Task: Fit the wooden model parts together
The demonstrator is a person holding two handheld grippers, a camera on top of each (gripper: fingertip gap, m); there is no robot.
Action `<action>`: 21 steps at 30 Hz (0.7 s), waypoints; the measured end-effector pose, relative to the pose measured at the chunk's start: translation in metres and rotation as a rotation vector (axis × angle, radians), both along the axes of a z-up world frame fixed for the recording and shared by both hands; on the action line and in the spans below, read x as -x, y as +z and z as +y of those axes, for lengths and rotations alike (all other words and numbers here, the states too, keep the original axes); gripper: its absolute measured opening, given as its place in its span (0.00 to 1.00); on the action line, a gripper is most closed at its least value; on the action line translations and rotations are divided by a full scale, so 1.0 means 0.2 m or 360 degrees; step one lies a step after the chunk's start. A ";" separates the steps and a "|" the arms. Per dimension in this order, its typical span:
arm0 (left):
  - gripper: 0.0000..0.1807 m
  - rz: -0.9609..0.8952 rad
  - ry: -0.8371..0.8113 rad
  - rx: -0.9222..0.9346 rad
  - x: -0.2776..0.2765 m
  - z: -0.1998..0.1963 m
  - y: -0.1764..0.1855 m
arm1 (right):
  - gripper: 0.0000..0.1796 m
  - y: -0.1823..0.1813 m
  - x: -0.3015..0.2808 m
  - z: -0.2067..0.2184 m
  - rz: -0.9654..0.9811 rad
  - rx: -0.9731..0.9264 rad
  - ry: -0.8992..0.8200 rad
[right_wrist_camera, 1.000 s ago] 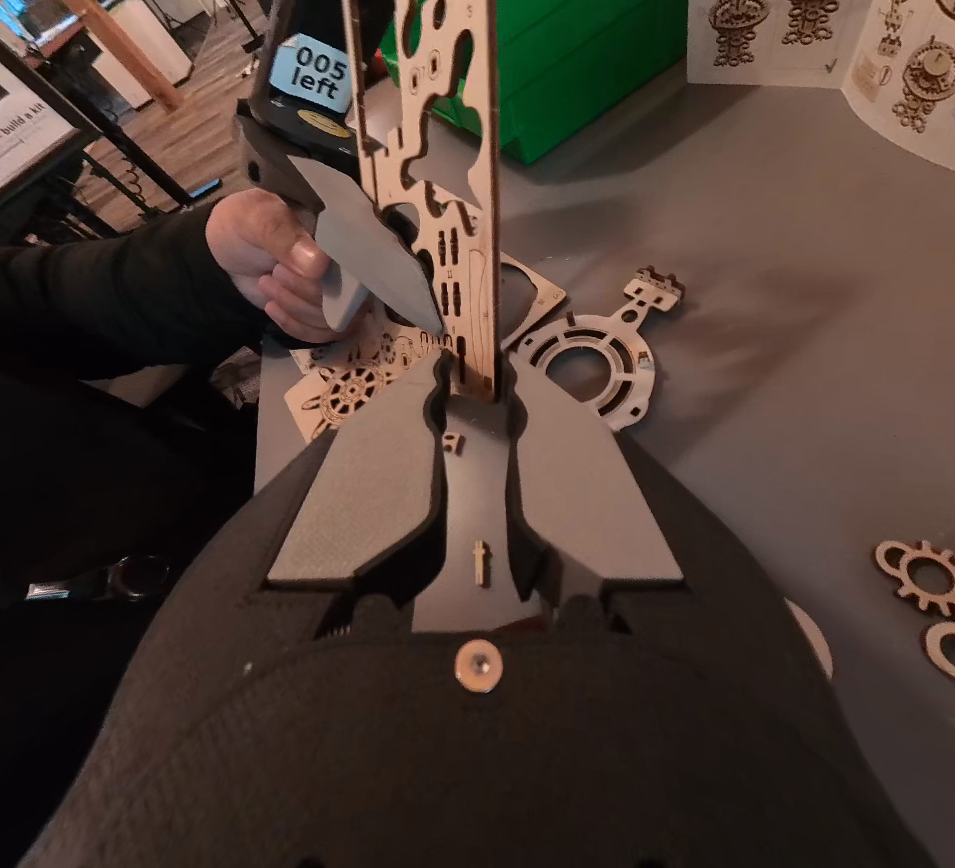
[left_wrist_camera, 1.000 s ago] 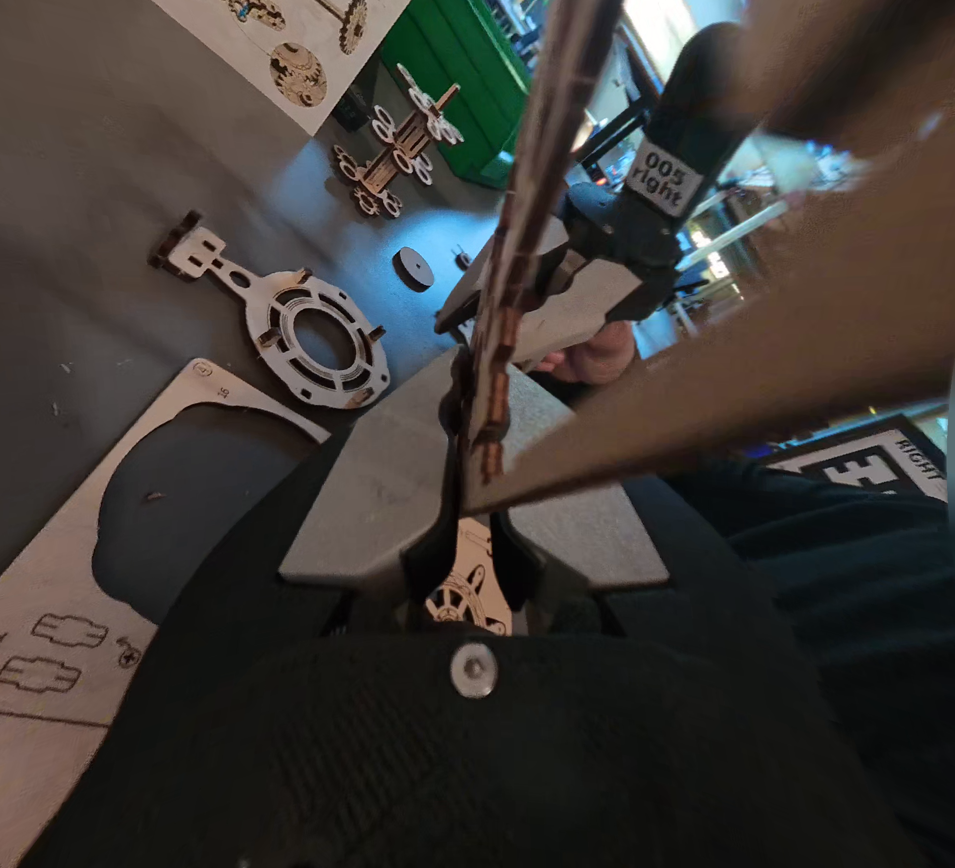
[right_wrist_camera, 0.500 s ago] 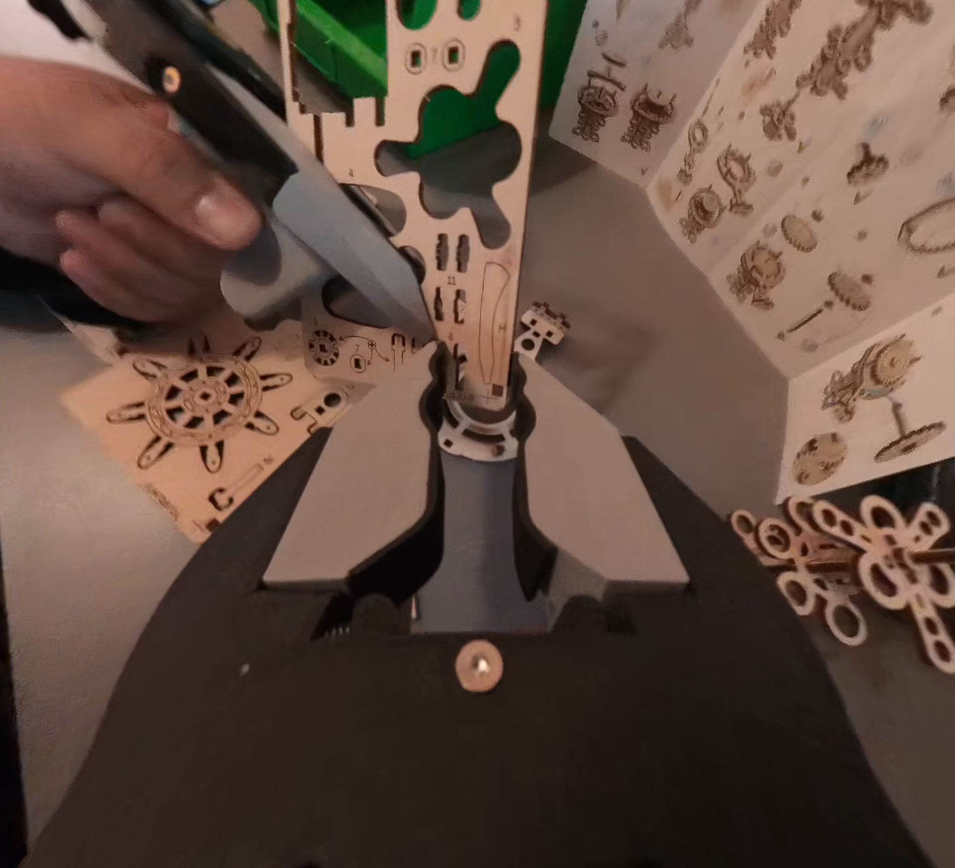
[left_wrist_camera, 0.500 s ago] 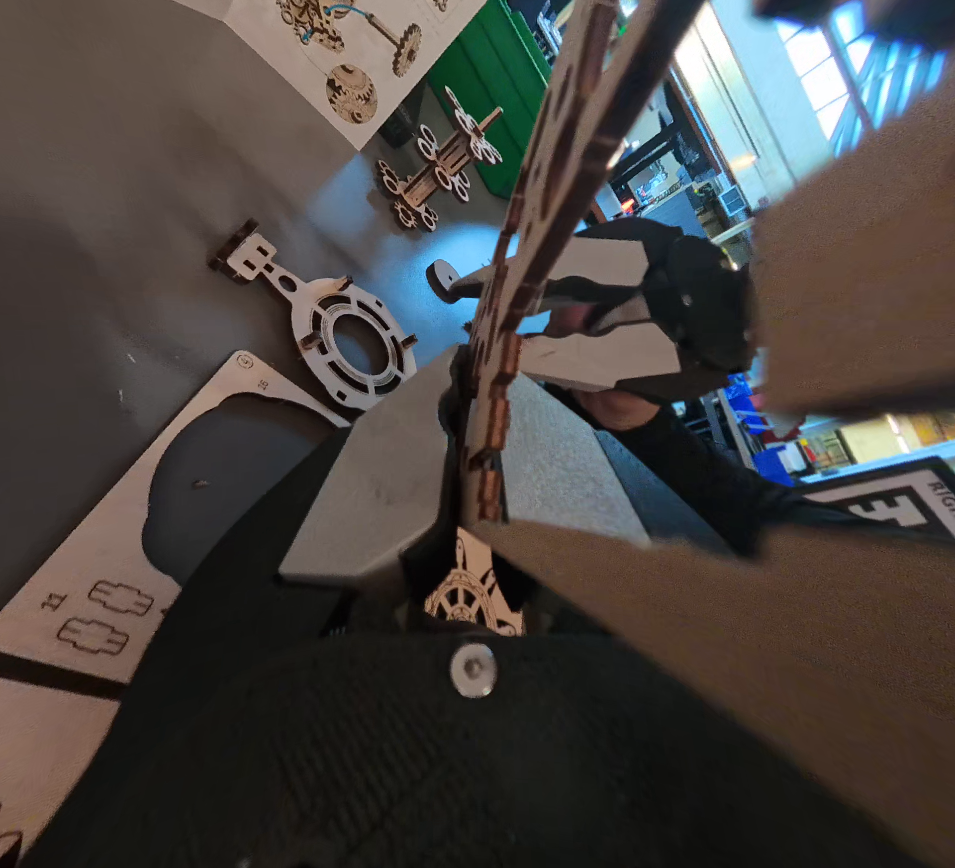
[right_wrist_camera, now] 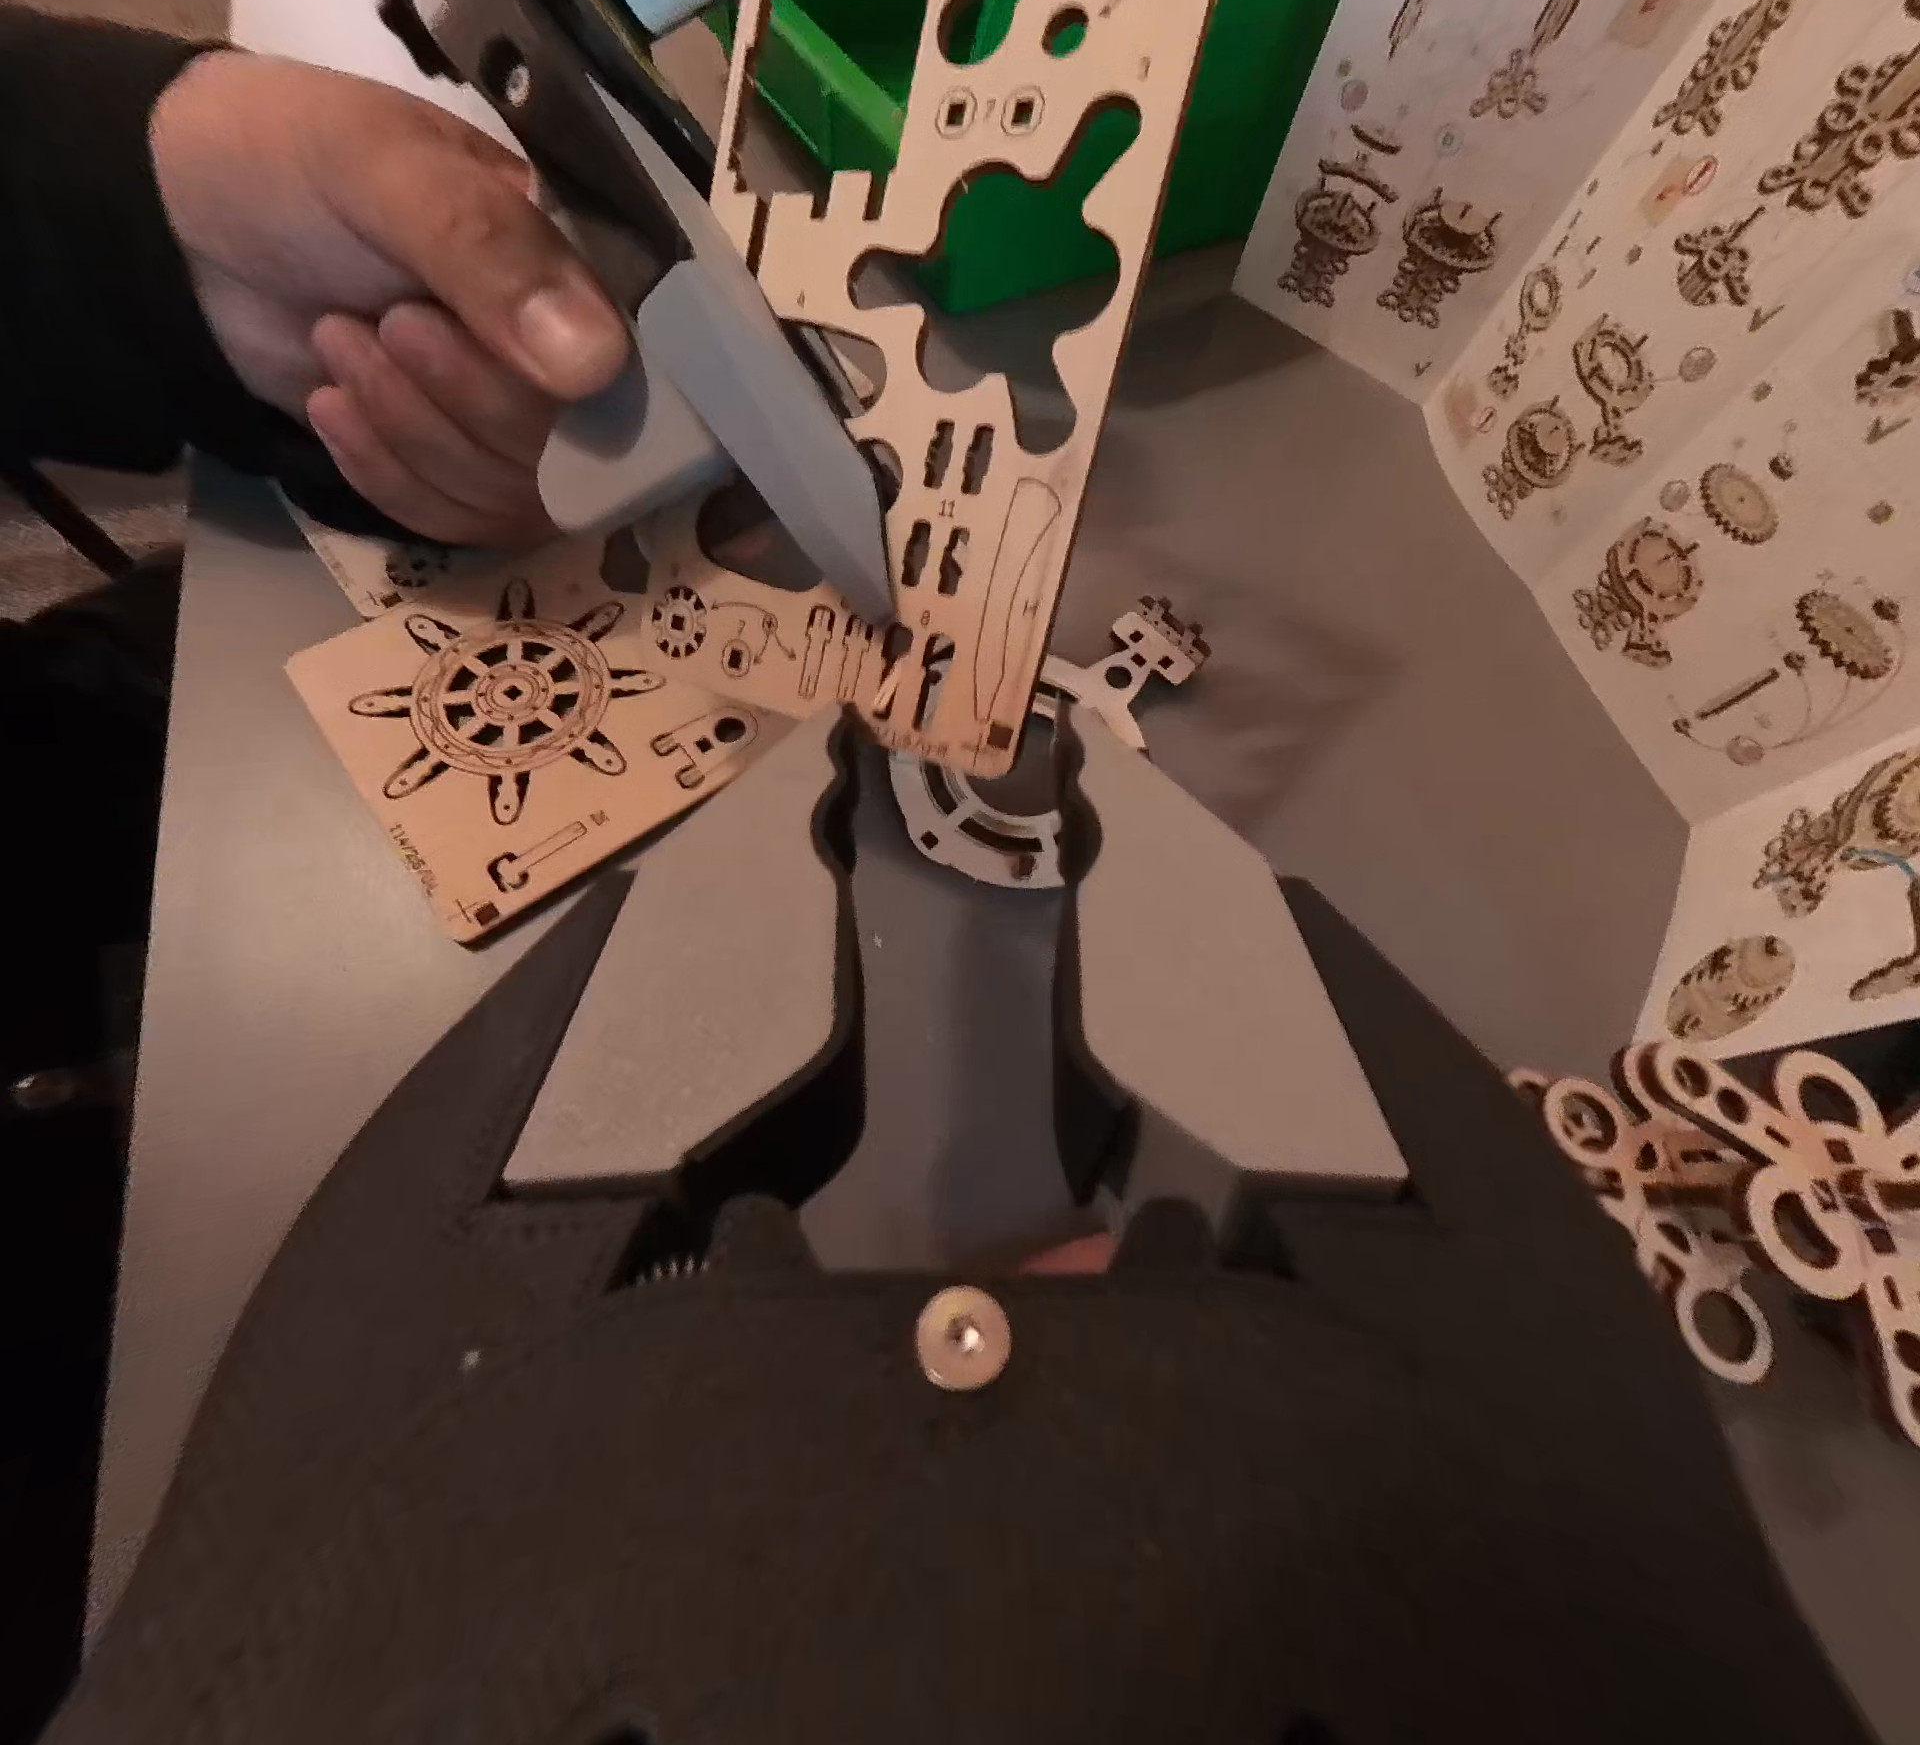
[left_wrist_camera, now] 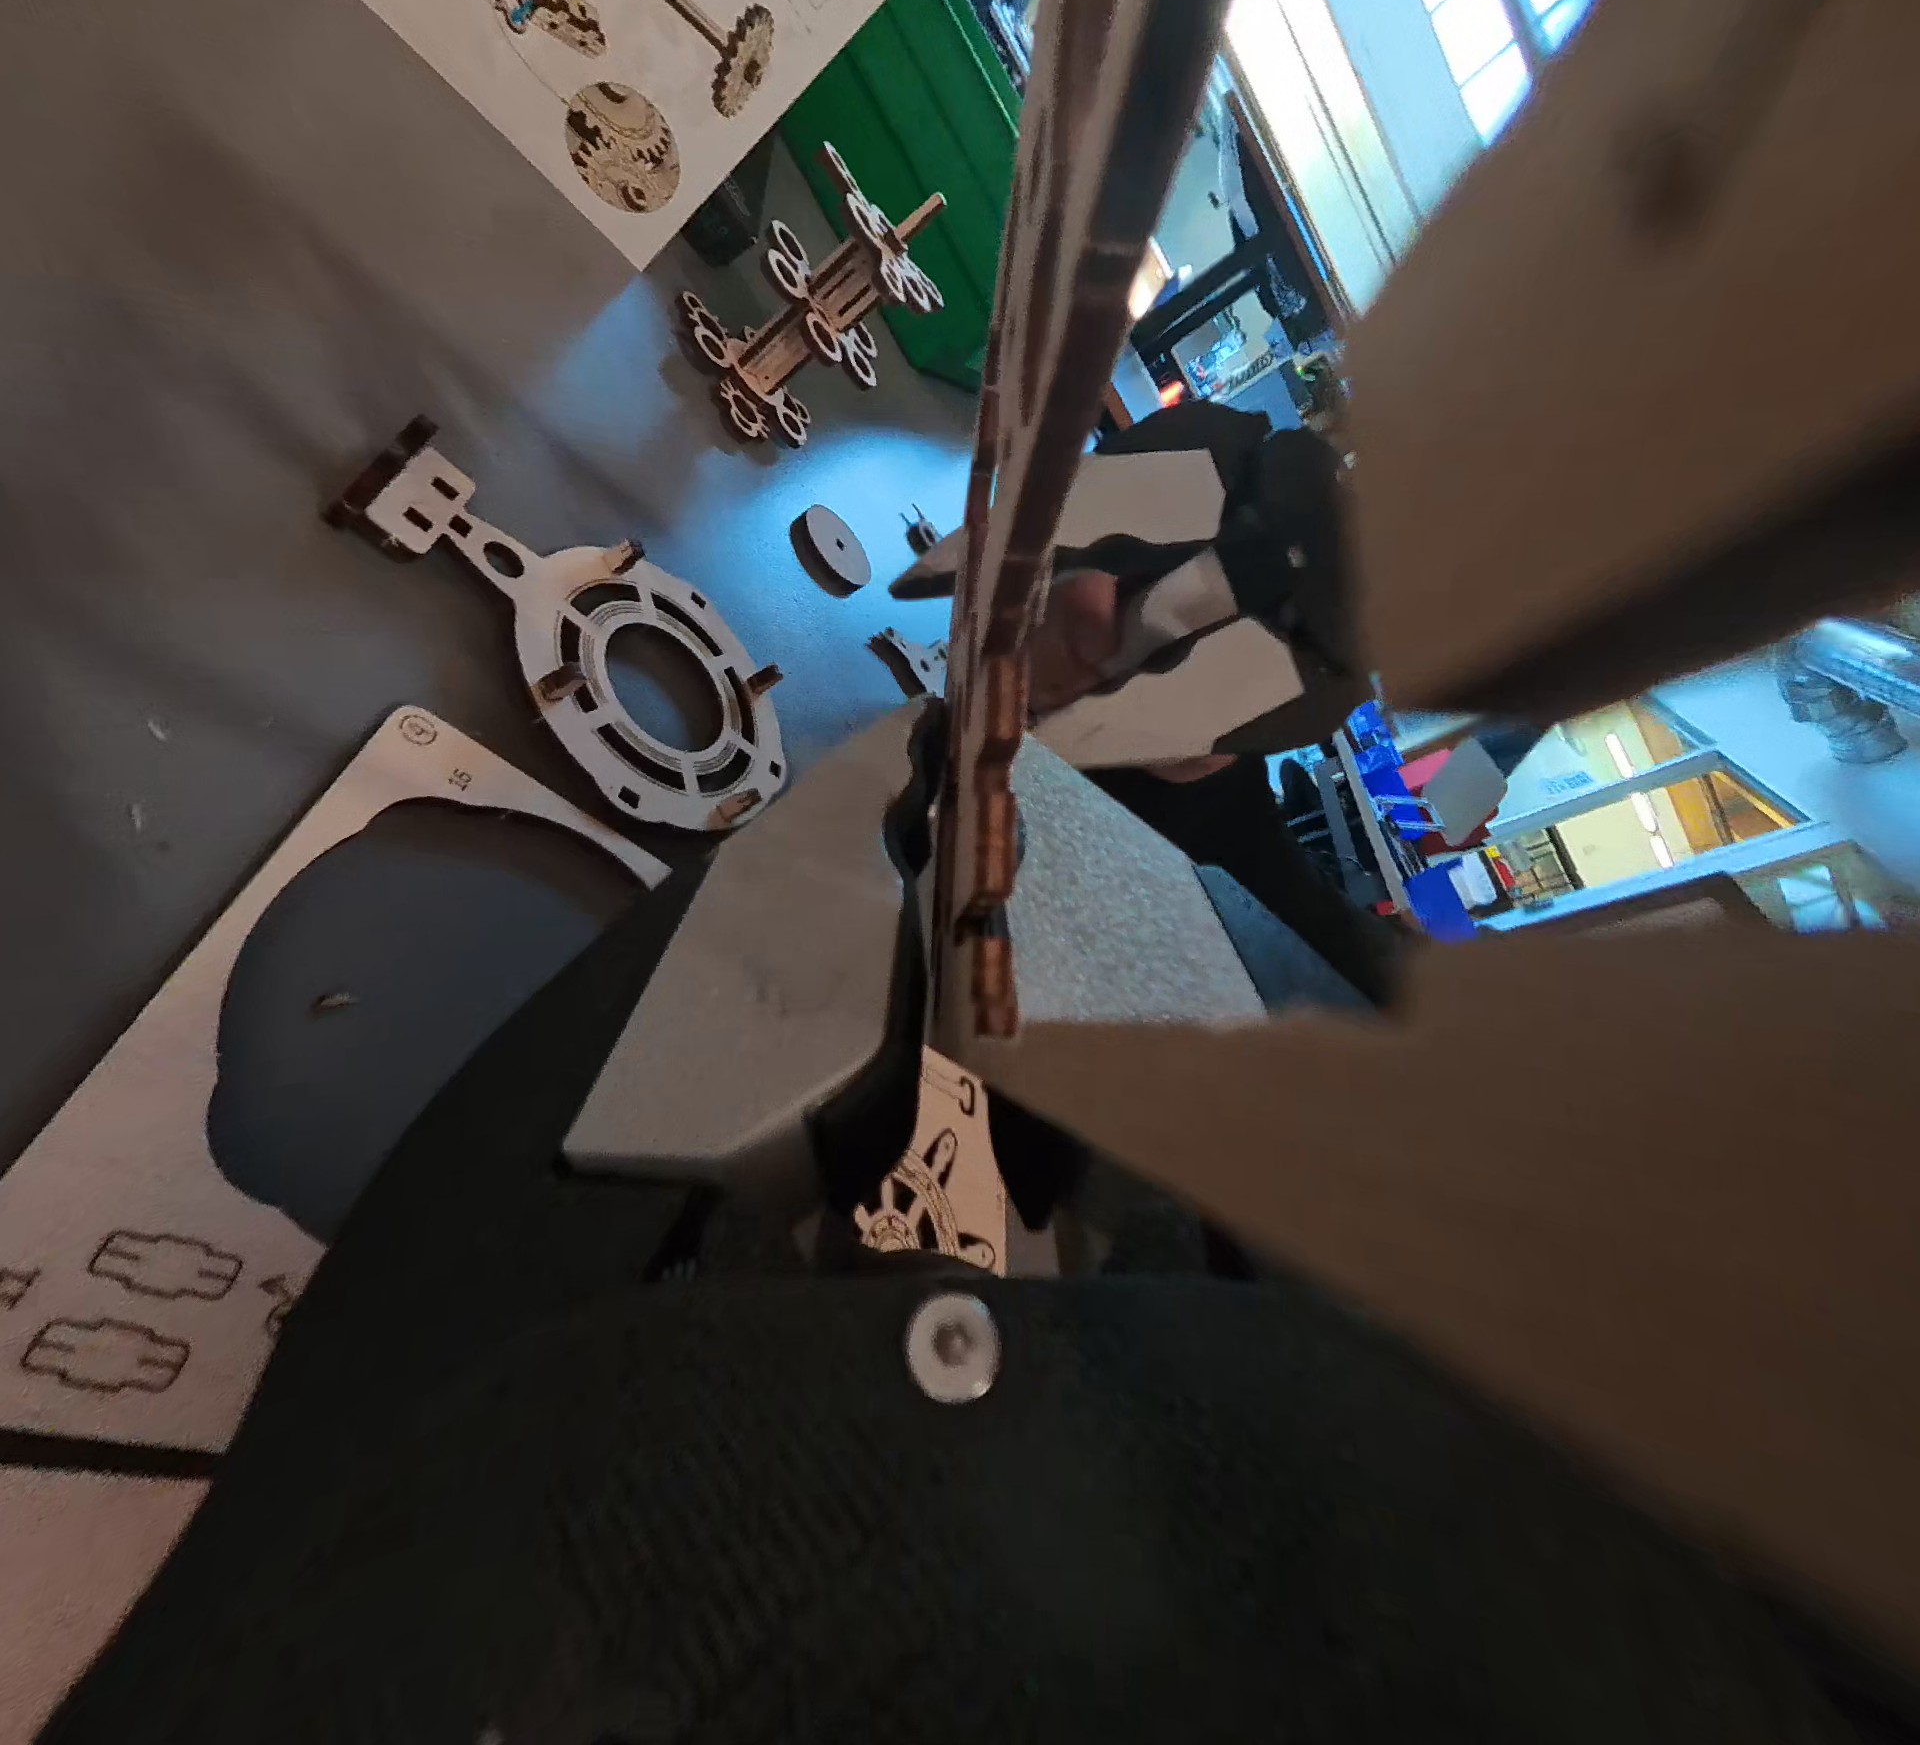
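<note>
My left gripper [left_wrist_camera: 961, 745] is shut on a thin wooden parts sheet [left_wrist_camera: 1039, 324], seen edge-on and standing up from the jaws. In the right wrist view this cut-out sheet [right_wrist_camera: 977, 241] faces the camera, tilted a little, with the left gripper [right_wrist_camera: 878, 604] pinching its lower left side. My right gripper [right_wrist_camera: 961, 760] is open, and the sheet's lower end sits just at its tips. Its grey fingers [left_wrist_camera: 1143, 490] show behind the sheet in the left wrist view. A ring-shaped wooden part with a handle [left_wrist_camera: 644, 656] lies flat on the grey table, partly seen below the sheet [right_wrist_camera: 977, 828].
A flat sheet with a ship's-wheel pattern [right_wrist_camera: 520, 719] lies at the left. An emptied sheet frame [left_wrist_camera: 312, 968], a small disc [left_wrist_camera: 831, 547] and a built wheel assembly [left_wrist_camera: 821, 303] [right_wrist_camera: 1766, 1207] lie around. Folded instruction pages [right_wrist_camera: 1662, 345] and a green bin [right_wrist_camera: 1039, 189] stand behind. Left and right tips are no more than a few centimetres apart.
The right gripper's jaws have widened around the sheet's lower end. The right view has swung towards the instruction pages, and the sheet now leans slightly. The left gripper keeps its hold.
</note>
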State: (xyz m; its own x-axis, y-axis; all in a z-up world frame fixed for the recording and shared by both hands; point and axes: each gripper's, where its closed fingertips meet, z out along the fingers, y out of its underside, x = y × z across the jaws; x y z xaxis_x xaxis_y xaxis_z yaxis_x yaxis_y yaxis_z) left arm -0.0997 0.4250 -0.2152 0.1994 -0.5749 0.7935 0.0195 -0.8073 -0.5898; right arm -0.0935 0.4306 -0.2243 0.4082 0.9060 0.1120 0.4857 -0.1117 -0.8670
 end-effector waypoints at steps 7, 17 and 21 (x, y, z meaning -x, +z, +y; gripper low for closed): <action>0.00 -0.0005 -0.0046 0.0012 -0.01 -0.02 0.00 | 0.14 0.00 -0.01 -0.03 0.0017 0.0021 0.0094; 0.00 -0.0015 -0.0050 0.0035 -0.01 -0.02 0.00 | 0.13 0.00 -0.01 -0.03 -0.0024 -0.0013 0.0100; 0.00 -0.0022 -0.0035 0.0023 -0.01 -0.01 0.00 | 0.10 0.05 0.01 0.02 0.0174 0.0108 -0.0060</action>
